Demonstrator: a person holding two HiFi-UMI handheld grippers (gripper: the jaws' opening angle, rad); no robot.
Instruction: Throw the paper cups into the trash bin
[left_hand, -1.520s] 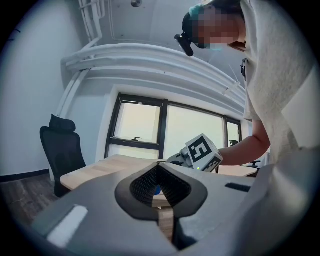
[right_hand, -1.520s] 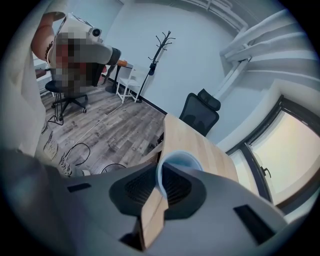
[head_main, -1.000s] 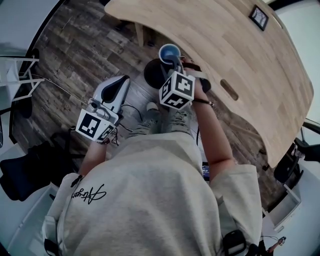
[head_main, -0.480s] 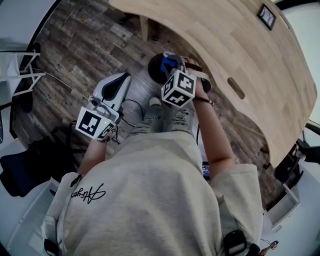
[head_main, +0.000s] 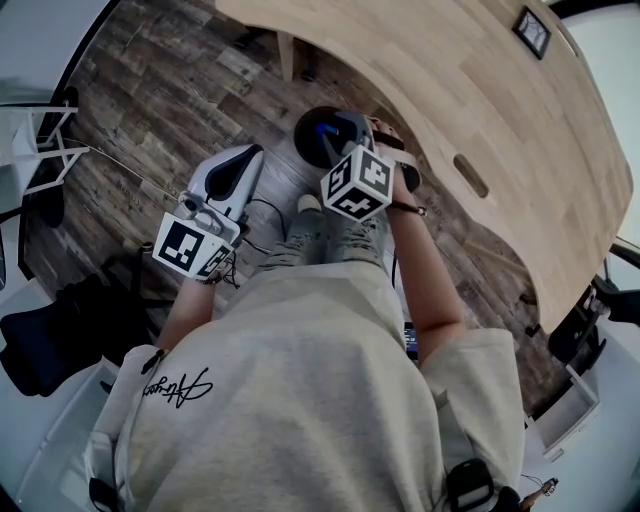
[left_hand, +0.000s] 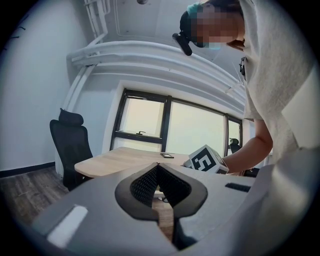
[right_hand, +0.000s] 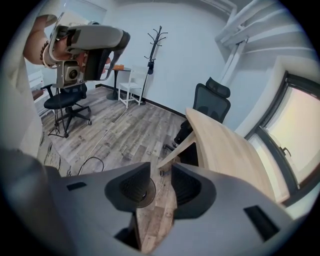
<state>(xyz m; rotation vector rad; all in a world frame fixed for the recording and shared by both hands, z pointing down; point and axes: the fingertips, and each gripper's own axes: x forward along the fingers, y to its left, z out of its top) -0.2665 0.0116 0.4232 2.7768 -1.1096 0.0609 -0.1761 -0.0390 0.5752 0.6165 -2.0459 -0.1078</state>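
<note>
Inside round dark trash bin (head_main: 303, 142), blue cup (head_main: 323, 128)

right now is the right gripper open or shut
Open. In its own view the right gripper has its jaws apart with nothing between them, only floor in the gap; they have just been opening.

I see one round black trash bin (head_main: 303, 140) and one blue paper cup (head_main: 321, 130). There are two black office chairs (right_hand: 210, 101) (right_hand: 64, 99).
</note>
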